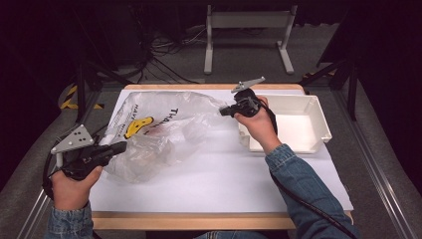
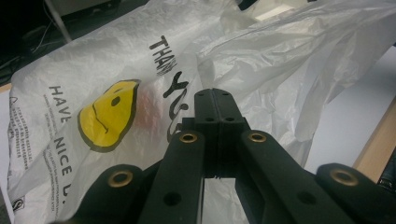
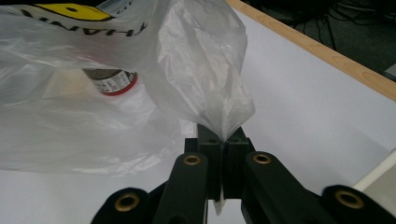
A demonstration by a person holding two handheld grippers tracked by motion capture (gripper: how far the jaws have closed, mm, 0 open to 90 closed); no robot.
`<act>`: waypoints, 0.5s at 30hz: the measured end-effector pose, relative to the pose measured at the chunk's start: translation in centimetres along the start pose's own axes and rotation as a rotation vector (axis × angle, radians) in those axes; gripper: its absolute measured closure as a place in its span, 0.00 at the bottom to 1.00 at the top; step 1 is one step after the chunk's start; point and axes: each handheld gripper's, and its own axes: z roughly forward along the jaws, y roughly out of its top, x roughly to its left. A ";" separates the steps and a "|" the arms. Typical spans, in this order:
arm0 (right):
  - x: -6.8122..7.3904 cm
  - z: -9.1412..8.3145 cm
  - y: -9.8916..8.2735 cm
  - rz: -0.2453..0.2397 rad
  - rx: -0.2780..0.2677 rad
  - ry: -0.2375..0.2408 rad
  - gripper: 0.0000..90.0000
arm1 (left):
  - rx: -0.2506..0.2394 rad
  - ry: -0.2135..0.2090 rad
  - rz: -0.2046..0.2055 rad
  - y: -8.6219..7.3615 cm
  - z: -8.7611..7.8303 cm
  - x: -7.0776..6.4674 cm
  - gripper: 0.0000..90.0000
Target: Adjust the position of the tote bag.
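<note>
While my right tongs (image 3: 223, 140) pinch a corner of the thin plastic bag (image 1: 159, 124) lying on the worktop (image 1: 224, 179), my left tongs (image 2: 215, 109) sit clenched at its other end, film possibly caught. I judge I'm spreading the bag; next, lift evenly beside the white tray (image 1: 318, 117).

A white sheet (image 1: 219, 174) covers most of the wooden table (image 1: 199, 220). On it lies a crumpled clear plastic bag (image 1: 159, 129) printed with a yellow smiley (image 2: 108, 114) and black lettering; a container with a red rim (image 3: 114, 80) shows through the film. A white tray (image 1: 318, 117) sits at the table's far right corner. Beyond, cables (image 1: 159, 55) trail over grey floor beside a pale metal stand (image 1: 249, 30).
</note>
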 end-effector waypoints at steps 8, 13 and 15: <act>2.3 -4.0 -0.2 -0.052 -0.047 0.011 0.99 | -0.017 -0.003 0.011 0.2 0.2 -0.3 1.00; 4.3 -6.8 -1.0 -0.084 -0.063 -0.001 0.99 | -0.030 -0.001 0.019 0.5 0.2 -0.4 1.00; 4.8 -7.6 -1.5 -0.088 -0.068 0.004 0.99 | -0.035 0.001 0.025 0.6 0.2 -0.3 1.00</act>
